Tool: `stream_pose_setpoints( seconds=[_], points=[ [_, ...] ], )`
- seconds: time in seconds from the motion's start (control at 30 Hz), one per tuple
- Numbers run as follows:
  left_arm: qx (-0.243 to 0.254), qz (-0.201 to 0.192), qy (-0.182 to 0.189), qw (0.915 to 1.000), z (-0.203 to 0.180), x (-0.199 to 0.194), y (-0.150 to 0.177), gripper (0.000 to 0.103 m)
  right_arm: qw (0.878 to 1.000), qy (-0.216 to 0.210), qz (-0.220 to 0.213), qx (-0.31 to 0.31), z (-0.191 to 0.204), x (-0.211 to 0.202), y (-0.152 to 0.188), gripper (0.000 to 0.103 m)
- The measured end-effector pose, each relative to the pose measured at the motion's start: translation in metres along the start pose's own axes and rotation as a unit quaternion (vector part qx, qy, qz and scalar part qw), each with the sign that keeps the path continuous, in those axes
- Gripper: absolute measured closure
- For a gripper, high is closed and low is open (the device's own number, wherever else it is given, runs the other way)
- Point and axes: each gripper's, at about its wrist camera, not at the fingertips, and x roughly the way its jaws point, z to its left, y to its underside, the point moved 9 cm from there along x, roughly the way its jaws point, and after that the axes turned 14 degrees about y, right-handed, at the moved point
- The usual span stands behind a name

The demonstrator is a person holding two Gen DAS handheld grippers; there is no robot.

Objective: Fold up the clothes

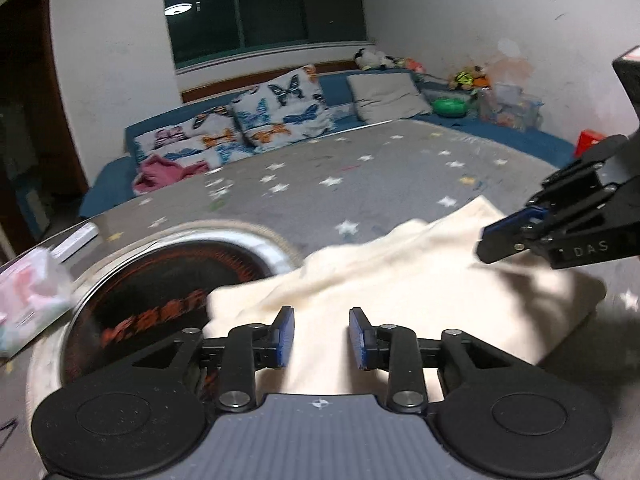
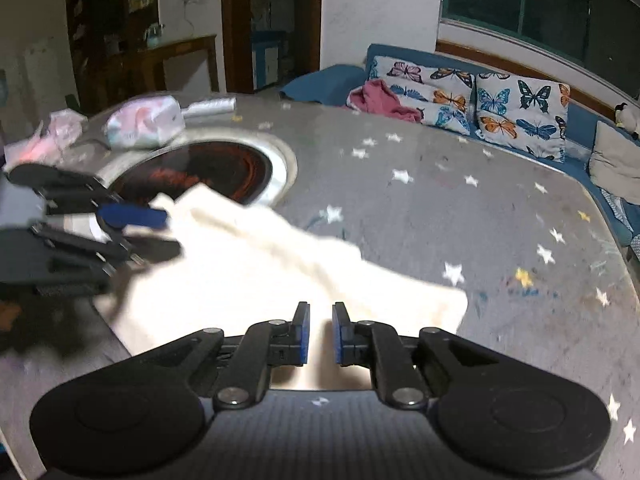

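A cream garment (image 1: 400,280) lies folded in a rough rectangle on the grey star-patterned table; it also shows in the right wrist view (image 2: 256,280). My left gripper (image 1: 321,338) is open just above the garment's near edge and holds nothing; from the right wrist view it (image 2: 168,232) hovers over the garment's left end. My right gripper (image 2: 320,334) is open with a narrow gap, above the garment's near edge, empty. From the left wrist view it (image 1: 486,242) hovers over the garment's right side.
A round dark cooktop (image 1: 160,280) is set into the table (image 1: 360,184) left of the garment, partly covered by it. A tissue pack (image 2: 146,122) and a white roll (image 2: 210,106) lie beyond it. A blue sofa with butterfly cushions (image 1: 280,108) lines the far side.
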Motion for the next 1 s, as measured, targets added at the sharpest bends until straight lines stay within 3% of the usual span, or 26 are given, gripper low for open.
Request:
stream_pose_setpoints(
  seconds=[0.17,0.23,0.33,0.5,0.63,0.8,1.0],
  points=[
    [-0.031,0.005,-0.015,0.9994,0.016,-0.004,0.013,0.068,1.0,0.015,0.002,0.017,-0.002,0.006,0.003,0.091],
    [-0.037,0.004,-0.013,0.9992,0.018,-0.005,0.014,0.068,1.0,0.016,-0.019,0.009,0.002,-0.005,-0.002,0.087],
    [-0.046,0.004,-0.013,0.9988,0.018,-0.005,0.014,0.068,0.999,-0.008,-0.038,0.006,0.013,-0.017,-0.007,0.085],
    [-0.039,-0.019,-0.008,0.999,0.008,-0.026,0.008,0.067,0.999,-0.033,-0.037,-0.008,0.029,-0.025,-0.001,0.084],
    [-0.03,-0.014,-0.011,0.9994,0.003,-0.029,0.016,0.063,0.998,-0.04,-0.046,-0.018,0.038,-0.038,0.003,0.081],
    [-0.049,-0.008,-0.016,0.9987,0.009,-0.024,0.028,0.056,0.998,-0.034,-0.042,-0.023,0.043,-0.043,0.014,0.081],
    [-0.079,0.0,0.004,0.9968,0.016,-0.021,0.032,0.056,0.999,-0.025,-0.033,-0.004,0.035,-0.035,0.021,0.079]
  ],
)
